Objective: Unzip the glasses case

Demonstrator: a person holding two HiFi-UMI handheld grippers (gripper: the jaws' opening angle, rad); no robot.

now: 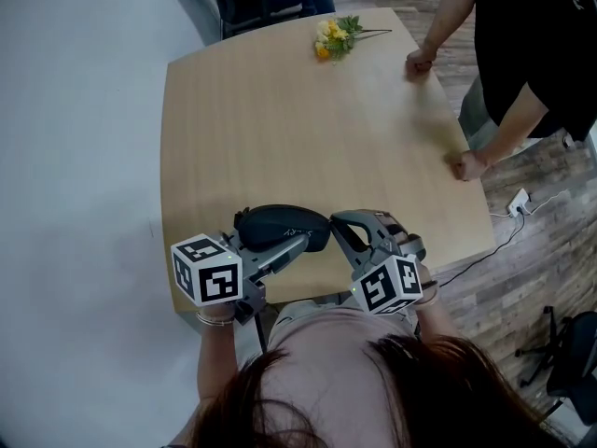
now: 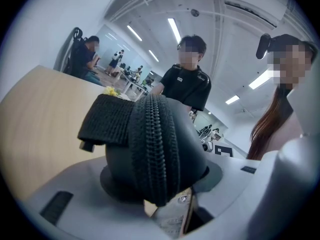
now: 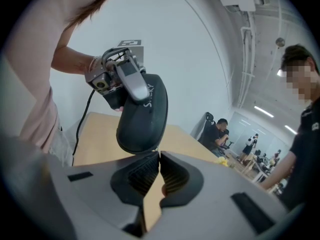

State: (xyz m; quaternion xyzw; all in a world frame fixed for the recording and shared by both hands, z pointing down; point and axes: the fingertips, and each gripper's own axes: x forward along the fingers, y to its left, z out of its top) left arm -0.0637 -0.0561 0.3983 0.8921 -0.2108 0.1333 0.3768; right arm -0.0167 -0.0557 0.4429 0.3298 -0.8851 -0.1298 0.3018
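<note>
- Left gripper (image 1: pixel 289 244): clamped across the glasses case (image 1: pixel 278 222), over the table's (image 1: pixel 280 119) near edge.
- Glasses case: long axis runs left to right, and the zipper (image 2: pixel 154 149) runs over its left end.
- Right gripper (image 3: pixel 158 157): jaw tips closed together right at the case's right end, so it is the better placed for the pull. Whether a tab is pinched cannot be told.
- Room: bare tabletop beyond, with the flowers (image 1: pixel 336 37) well apart.
</note>
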